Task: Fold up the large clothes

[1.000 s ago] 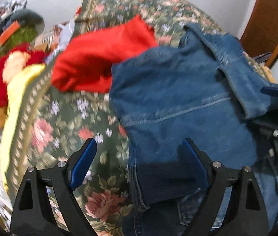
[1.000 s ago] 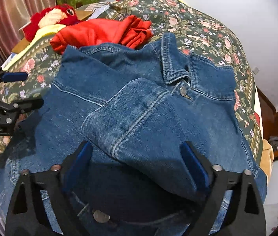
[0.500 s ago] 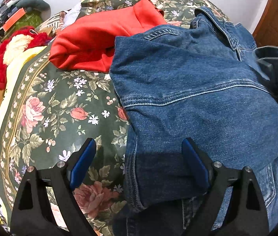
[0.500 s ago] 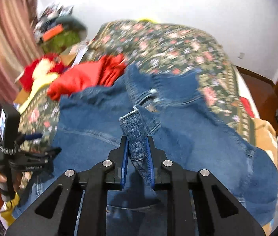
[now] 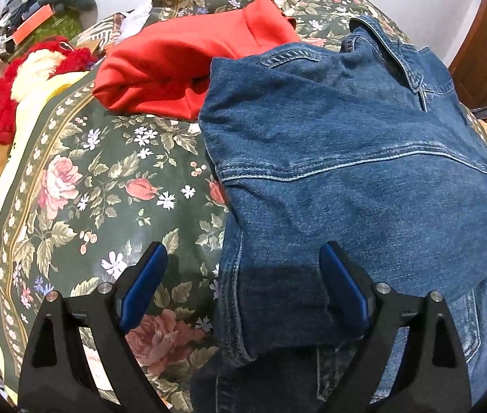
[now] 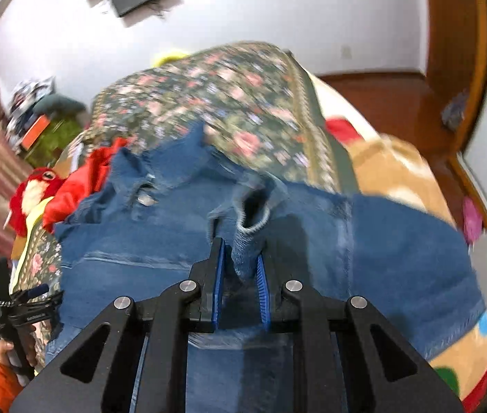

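Now right gripper (image 6: 240,268) clamped on denim jacket (image 5: 363,172) sleeve cuff (image 6: 248,241), lifted at twelve o'clock; left gripper (image 5: 243,282) agape above jacket edge. Carry cuff flat across the body, avoid bunching.

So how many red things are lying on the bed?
2 that I can see: a red garment bunched beside the denim jacket, and a red plush toy at the bed's far edge. More may hide under the jacket.

blurred: floral bedspread (image 6: 229,103) | cut off: perhaps denim jacket's (image 5: 363,172) hem
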Motion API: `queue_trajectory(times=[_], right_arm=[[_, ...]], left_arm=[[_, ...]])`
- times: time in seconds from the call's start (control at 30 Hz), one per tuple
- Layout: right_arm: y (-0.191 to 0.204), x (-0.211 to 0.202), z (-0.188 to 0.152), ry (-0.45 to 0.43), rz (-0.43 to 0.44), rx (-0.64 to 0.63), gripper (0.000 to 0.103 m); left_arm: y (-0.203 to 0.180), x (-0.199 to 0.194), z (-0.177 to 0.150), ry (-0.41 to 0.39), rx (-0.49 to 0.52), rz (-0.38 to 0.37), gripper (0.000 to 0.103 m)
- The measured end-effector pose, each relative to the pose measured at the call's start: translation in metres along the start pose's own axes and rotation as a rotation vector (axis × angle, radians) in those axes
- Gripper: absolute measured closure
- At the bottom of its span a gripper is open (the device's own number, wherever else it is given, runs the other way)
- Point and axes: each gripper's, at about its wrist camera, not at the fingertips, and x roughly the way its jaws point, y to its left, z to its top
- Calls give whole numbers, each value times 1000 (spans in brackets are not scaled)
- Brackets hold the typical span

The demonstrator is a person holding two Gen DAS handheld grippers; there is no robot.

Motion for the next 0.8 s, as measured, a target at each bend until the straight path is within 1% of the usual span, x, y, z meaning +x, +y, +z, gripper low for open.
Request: queue_trajectory(times=[0.1, 0.17, 0.27, 0.33, 0.4, 0.43, 0.47, 0.5, 0.57, 0.67, 0.8], right_arm=[[-21, 8, -12, 62, 22, 66, 87], [-31, 10, -22, 91, 19, 90, 84], [-38, 4, -31, 100, -11, 93, 82], [-46, -2, -34, 99, -9, 109, 74], [-53, -8, -35, 94, -20, 121, 54], [-56, -13, -35, 83, -28, 126, 48], [-59, -17, -35, 71, -29, 135, 38], [-64, -23, -36, 57, -31, 146, 29], [-75, -34, -35, 31, -35, 171, 24], [-92, -47, -34, 1, -49, 210, 21], [-128, -56, -38, -17, -74, 310, 20]], left_arm=[[-1, 0, 0, 3, -6, 3, 10], [-1, -2, 0, 6, -11, 8, 10], [-4, -6, 1, 4, -3, 26, 10], [-8, -12, 3, -2, 9, 34, 10], [-12, -22, 7, -23, 18, 29, 10], [-15, -27, 9, -35, 21, 25, 10], [-18, -32, 11, -50, 25, 18, 10], [-21, -38, 15, -64, 30, 10, 10], [-29, -49, 22, -89, 37, -5, 10], [-43, -61, 33, -115, 55, -32, 10], [-72, -74, 42, -149, 88, -74, 10]])
